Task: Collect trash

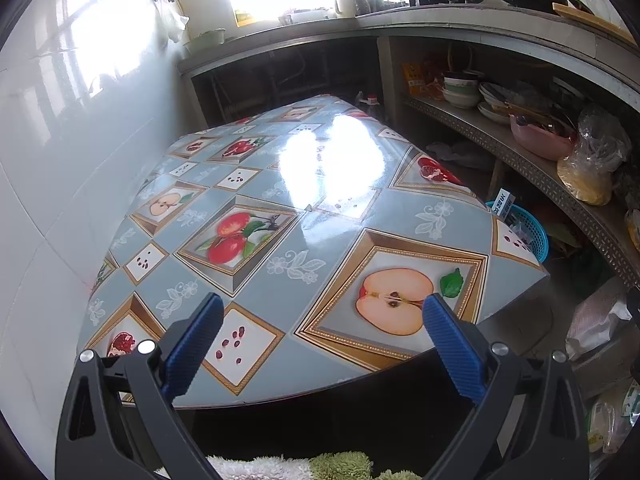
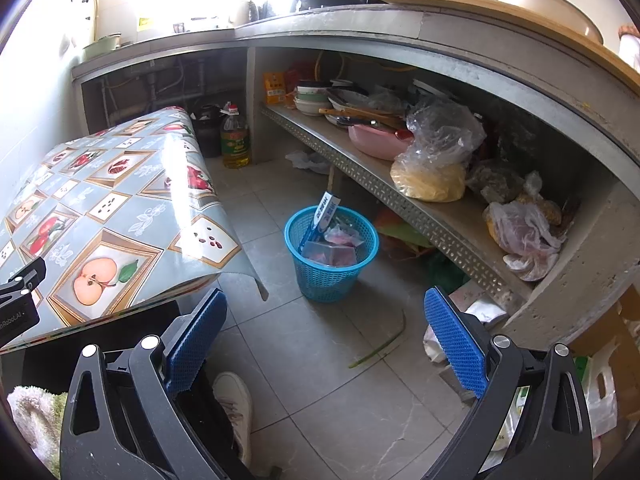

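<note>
Both hand-held grippers gape wide and empty: left [image 1: 323, 312] over the table [image 1: 280, 216], right [image 2: 325, 308] toward the basket [image 2: 331, 252].

There is one blue basket [image 2: 331, 256] on the floor at 12 o'clock of the right wrist view, one oil bottle [image 2: 235, 142] at 11 o'clock, and one white shoe [image 2: 236, 408] at 7 o'clock. One table [image 1: 248, 376] fills the left wrist view. Two grippers show, each with two blue pads: the left gripper [image 1: 323, 312] and the right gripper [image 2: 326, 308].

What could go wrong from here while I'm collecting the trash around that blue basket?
The blue plastic mesh basket already holds wrappers and a tall blue-and-white packet that sticks out, so a careless drop could tip the packet out. The thin green stalk lies flat on the grey tiled floor; the open right gripper may scrape tile before gripping it. The hanging corner of the fruit-patterned tablecloth could snag an arm.
</note>
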`<state>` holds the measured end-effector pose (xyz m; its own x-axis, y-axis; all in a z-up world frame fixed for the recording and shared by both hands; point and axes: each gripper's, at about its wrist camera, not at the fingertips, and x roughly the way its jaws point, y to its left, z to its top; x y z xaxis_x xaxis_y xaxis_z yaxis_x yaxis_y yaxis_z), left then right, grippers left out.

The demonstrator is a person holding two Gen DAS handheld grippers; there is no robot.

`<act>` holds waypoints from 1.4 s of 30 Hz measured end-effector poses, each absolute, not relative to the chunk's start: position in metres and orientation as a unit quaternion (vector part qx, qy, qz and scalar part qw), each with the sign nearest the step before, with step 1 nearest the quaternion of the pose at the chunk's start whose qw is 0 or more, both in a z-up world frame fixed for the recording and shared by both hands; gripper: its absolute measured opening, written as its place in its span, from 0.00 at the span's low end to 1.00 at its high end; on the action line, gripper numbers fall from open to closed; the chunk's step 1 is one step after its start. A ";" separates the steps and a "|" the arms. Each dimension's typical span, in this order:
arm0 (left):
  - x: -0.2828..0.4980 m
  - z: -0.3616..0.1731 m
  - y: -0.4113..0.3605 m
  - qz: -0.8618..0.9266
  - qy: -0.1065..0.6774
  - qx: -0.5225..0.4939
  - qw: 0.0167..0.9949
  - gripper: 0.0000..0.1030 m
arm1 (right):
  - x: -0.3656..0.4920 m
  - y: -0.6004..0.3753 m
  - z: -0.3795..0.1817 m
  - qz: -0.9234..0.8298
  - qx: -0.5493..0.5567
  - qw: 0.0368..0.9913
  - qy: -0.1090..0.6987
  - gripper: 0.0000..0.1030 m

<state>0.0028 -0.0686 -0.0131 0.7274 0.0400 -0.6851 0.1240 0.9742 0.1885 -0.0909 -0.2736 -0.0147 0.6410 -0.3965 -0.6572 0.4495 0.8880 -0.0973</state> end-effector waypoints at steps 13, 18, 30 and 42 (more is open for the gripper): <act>0.002 -0.015 -0.068 -0.024 0.370 0.110 0.922 0.95 | -0.091 -0.273 -0.014 -0.235 0.037 0.905 0.354 0.92; 0.003 -0.015 -0.068 -0.023 0.371 0.109 0.922 0.95 | -0.091 -0.273 -0.014 -0.235 0.037 0.905 0.353 0.92; 0.002 -0.016 -0.069 -0.024 0.371 0.109 0.922 0.95 | -0.090 -0.275 -0.012 -0.233 0.033 0.906 0.352 0.92; 0.003 -0.019 -0.070 -0.027 0.378 0.108 0.919 0.95 | -0.091 -0.275 -0.012 -0.232 0.032 0.907 0.351 0.92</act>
